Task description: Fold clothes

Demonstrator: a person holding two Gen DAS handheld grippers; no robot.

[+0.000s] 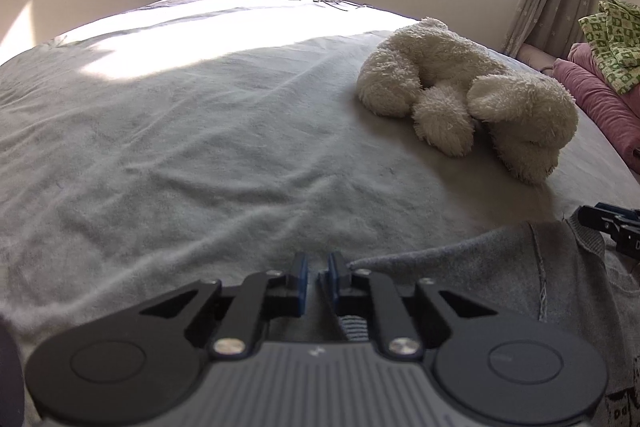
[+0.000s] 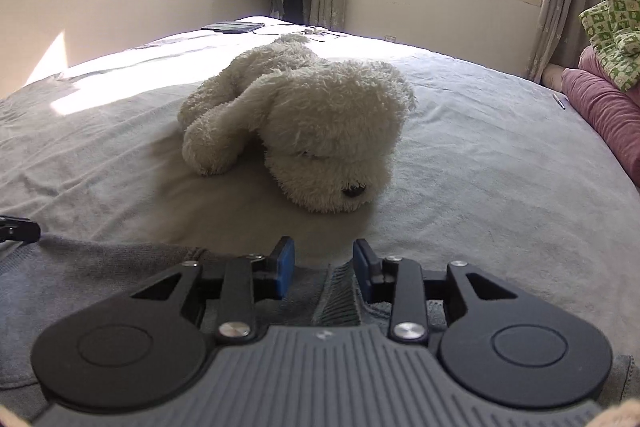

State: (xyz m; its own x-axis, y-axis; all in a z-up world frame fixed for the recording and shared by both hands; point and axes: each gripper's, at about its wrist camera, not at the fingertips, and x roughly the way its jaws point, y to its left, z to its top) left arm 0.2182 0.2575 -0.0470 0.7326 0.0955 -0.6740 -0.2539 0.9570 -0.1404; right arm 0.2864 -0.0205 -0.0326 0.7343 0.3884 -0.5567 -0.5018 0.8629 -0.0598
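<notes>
1 grey sweater [image 2: 100, 267], 1 plush dog [image 2: 320, 131], 1 tablet [image 2: 234, 26], 1 pink cushion [image 2: 604, 111], 1 green-patterned blanket [image 2: 616, 35], 2 grippers.

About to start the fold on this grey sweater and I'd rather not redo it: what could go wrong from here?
1. The right gripper stands open around the ribbed hem; lifting before it closes would likely drag the grey sweater lopsided, since the left gripper looks nearly shut on its edge.
2. The plush dog lies just beyond the sweater; a forward fold could land on it.
</notes>
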